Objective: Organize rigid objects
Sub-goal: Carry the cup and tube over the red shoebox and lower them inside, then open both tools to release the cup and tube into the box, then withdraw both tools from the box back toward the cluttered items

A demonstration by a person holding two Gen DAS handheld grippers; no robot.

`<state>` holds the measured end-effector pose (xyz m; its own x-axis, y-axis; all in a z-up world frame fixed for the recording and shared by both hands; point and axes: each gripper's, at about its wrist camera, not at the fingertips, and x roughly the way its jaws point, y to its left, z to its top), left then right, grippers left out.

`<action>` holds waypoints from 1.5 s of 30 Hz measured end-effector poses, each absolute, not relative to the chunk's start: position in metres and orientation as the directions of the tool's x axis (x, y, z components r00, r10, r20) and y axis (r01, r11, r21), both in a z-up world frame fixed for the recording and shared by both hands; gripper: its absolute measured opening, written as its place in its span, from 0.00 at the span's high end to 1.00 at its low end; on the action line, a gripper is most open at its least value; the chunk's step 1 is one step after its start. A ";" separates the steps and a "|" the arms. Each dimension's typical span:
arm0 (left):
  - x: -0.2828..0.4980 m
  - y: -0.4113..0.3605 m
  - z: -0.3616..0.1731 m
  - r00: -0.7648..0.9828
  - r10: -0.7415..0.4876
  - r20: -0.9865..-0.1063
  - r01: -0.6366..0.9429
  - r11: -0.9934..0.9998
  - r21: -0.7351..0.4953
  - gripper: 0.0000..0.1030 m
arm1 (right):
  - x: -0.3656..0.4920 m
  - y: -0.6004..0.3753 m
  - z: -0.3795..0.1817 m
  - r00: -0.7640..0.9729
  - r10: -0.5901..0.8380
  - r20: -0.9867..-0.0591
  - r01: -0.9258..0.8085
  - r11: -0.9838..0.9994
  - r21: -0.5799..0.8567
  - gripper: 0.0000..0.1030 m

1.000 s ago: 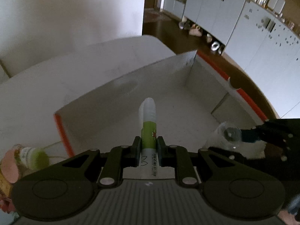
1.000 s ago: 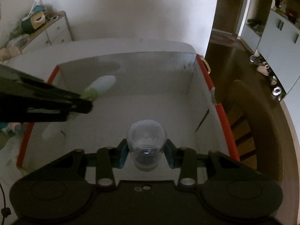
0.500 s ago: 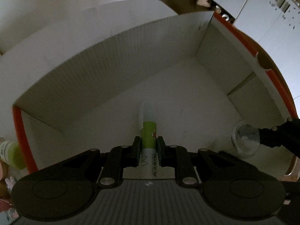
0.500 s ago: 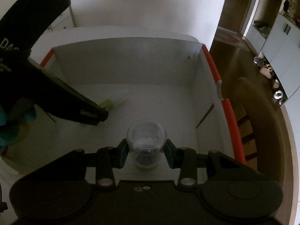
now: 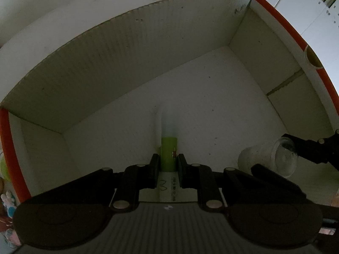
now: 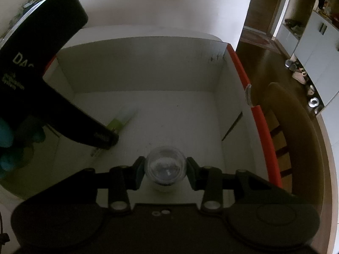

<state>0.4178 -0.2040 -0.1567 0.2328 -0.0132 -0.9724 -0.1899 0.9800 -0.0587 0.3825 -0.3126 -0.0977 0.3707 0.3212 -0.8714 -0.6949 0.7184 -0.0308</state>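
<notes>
A white cardboard box with an orange rim [image 5: 281, 25] fills both views. My left gripper [image 5: 168, 165] is shut on a green-and-white tube [image 5: 168, 148] and holds it low inside the box, its white cap close to the floor. The tube also shows in the right wrist view [image 6: 120, 122]. My right gripper [image 6: 165, 169] is shut on a clear plastic cup [image 6: 165, 165], held low at the box's near side. In the left wrist view the cup [image 5: 269, 158] lies tilted at the right, in the right gripper's fingers [image 5: 309, 148].
The box [image 6: 241, 67] stands on a white table [image 5: 63, 10]. A wooden chair [image 6: 296, 127] is to its right. Small colourful items [image 5: 6, 201] lie outside the box's left wall. White cabinets [image 6: 317, 38] stand far right.
Both grippers have moved down into the box. The tube has dropped from above the rim to near the floor, and the cup has gone lower too.
</notes>
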 end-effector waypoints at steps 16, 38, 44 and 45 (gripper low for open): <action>0.409 -0.201 -0.140 0.287 -0.021 -0.958 -0.183 0.980 -0.076 0.82 | 0.377 -0.324 -0.082 0.397 0.346 -0.850 -0.685 0.729 -0.024 0.39; 0.337 -0.189 -0.064 0.513 -0.018 -0.858 -0.175 0.977 -0.125 0.82 | 0.345 -0.344 -0.036 0.456 0.435 -0.776 -0.679 0.734 0.012 0.23; 0.313 -0.187 -0.057 0.562 -0.013 -0.827 -0.172 0.976 -0.131 0.82 | 0.329 -0.347 -0.022 0.476 0.478 -0.738 -0.662 0.747 0.057 0.20; 0.308 -0.186 -0.055 0.569 -0.011 -0.822 -0.170 0.977 -0.131 0.82 | 0.326 -0.348 -0.020 0.479 0.484 -0.732 -0.660 0.749 0.063 0.20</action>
